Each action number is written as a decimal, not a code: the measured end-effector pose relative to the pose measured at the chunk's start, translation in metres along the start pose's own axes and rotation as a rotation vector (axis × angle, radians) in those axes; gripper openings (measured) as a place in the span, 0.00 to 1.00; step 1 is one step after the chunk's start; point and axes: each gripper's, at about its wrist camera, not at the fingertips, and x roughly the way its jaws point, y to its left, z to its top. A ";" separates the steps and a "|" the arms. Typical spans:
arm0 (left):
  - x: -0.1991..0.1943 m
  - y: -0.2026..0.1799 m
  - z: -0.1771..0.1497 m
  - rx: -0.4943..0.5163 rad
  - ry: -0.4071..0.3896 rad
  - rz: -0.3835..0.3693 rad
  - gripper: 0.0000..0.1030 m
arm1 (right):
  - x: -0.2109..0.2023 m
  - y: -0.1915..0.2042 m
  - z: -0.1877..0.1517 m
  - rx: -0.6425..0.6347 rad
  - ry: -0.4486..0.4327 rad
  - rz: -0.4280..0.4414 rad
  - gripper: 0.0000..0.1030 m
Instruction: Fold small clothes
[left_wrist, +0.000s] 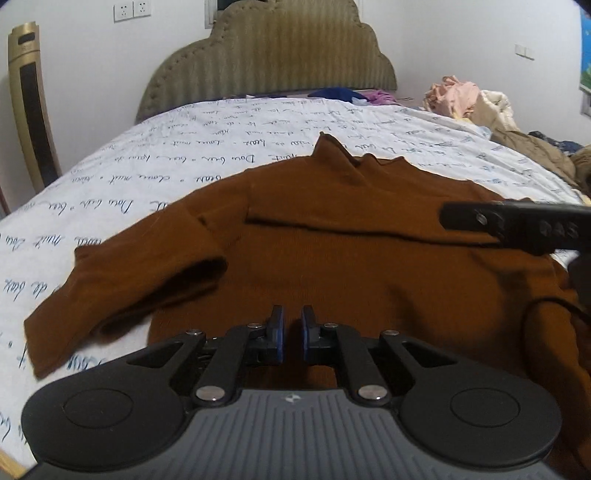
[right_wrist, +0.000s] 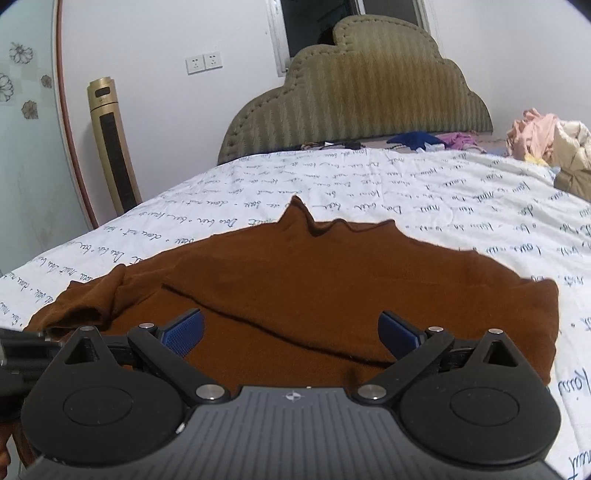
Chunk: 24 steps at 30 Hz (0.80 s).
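A brown turtleneck sweater (left_wrist: 351, 251) lies flat on the bed, collar pointing to the headboard. Its right sleeve is folded across the chest; its left sleeve (left_wrist: 122, 284) lies out to the left. My left gripper (left_wrist: 292, 325) hovers over the sweater's lower body with its blue pads nearly together and nothing between them. My right gripper (right_wrist: 291, 332) is wide open above the sweater (right_wrist: 332, 280), over the folded sleeve's edge. The right gripper's side also shows at the right of the left wrist view (left_wrist: 517, 225).
The bed has a white sheet with blue script (left_wrist: 221, 147) and a padded olive headboard (left_wrist: 266, 59). A pile of clothes (left_wrist: 480, 107) sits at the far right of the bed. A gold tower fan (right_wrist: 114, 144) stands by the wall at left.
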 end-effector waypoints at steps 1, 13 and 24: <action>-0.008 0.007 -0.002 -0.012 -0.002 -0.006 0.09 | 0.000 0.003 0.001 -0.013 -0.003 0.003 0.96; -0.063 0.140 0.003 -0.342 -0.135 0.477 0.85 | 0.000 0.160 -0.028 -0.870 -0.261 0.245 0.95; -0.071 0.182 0.001 -0.502 -0.131 0.619 0.85 | 0.038 0.261 -0.088 -1.399 -0.354 0.282 0.85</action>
